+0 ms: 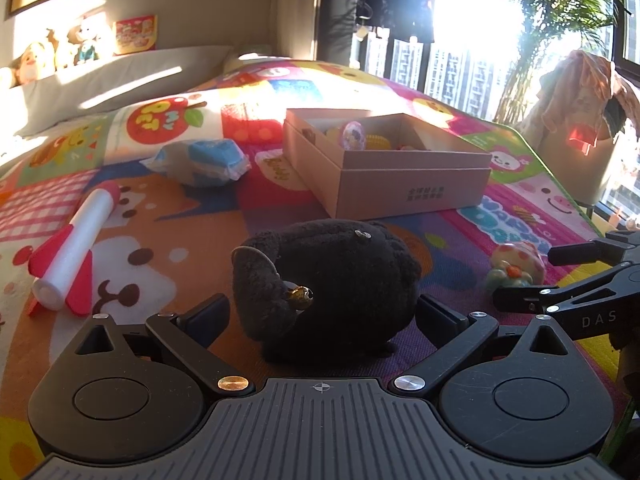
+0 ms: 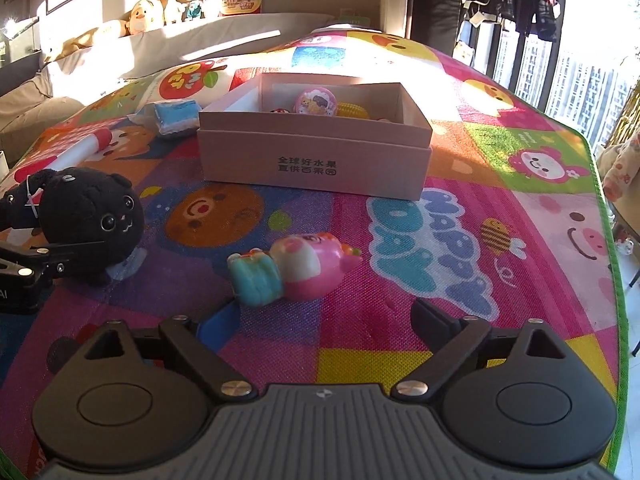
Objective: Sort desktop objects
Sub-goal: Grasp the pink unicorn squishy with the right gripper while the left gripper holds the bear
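A black plush toy [image 1: 328,284] lies on the colourful play mat between the fingers of my left gripper [image 1: 324,312]. The jaws stand wide, the pads close beside its flanks without squeezing it. In the right wrist view the same plush [image 2: 92,220] shows at the left, one left finger [image 2: 76,245] crossing in front of it. My right gripper [image 2: 324,312] is open with nothing in it. A pink and teal pig toy [image 2: 296,268] lies on its side just ahead of its fingertips. The pink cardboard box [image 2: 312,160] stands further back and holds a round badge and a yellow toy.
A white and red foam rocket [image 1: 76,252] and a blue packet [image 1: 204,162] lie left of the box [image 1: 400,188]. The mat's green edge [image 2: 600,208] runs down the right side. Behind are a sofa with stuffed toys, a window, a palm and a basket.
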`<action>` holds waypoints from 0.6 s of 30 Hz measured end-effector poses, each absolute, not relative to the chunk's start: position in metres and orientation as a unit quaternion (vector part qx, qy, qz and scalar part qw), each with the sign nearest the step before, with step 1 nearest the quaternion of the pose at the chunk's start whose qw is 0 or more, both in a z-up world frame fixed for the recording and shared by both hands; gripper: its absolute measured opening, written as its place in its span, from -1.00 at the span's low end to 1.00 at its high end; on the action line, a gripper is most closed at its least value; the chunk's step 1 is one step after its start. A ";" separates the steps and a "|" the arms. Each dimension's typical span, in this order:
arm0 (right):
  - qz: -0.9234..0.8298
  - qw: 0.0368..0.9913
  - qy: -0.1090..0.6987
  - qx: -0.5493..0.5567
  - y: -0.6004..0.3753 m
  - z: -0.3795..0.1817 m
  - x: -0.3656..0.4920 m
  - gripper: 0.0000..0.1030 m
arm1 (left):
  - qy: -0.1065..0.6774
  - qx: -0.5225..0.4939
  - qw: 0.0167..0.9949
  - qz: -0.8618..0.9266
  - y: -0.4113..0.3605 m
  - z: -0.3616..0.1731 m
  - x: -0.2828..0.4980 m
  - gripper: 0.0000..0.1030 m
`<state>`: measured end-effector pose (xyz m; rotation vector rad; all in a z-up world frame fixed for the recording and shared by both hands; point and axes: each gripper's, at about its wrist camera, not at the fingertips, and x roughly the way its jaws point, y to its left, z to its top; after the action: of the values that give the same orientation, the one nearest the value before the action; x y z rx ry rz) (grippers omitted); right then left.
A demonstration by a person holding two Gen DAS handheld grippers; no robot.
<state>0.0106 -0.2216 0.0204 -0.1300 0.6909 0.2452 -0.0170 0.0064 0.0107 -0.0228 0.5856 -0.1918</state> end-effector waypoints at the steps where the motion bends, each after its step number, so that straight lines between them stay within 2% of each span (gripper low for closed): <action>1: 0.123 0.933 0.333 -0.063 -0.220 0.022 0.011 0.89 | 0.289 -0.012 0.953 -0.094 0.007 0.010 -0.017 0.98; 14: 0.159 0.926 0.337 -0.060 -0.213 0.022 0.029 0.89 | 0.292 -0.013 0.952 -0.095 0.007 0.010 -0.016 0.98; 15: 0.160 0.925 0.341 -0.055 -0.214 0.021 0.031 0.86 | 0.291 -0.013 0.952 -0.095 0.007 0.010 -0.016 0.98; 17: 0.161 0.921 0.351 -0.051 -0.214 0.020 0.034 0.50 | 0.291 -0.013 0.952 -0.096 0.007 0.010 -0.016 0.98; 18: 0.159 0.922 0.348 -0.053 -0.214 0.021 0.033 0.47 | 0.291 -0.010 0.952 -0.093 0.006 0.010 -0.016 0.98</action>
<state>0.0331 -0.2140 0.0207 -0.1079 0.7150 0.3255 -0.0164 0.0059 0.0102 -0.0204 0.5923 -0.1900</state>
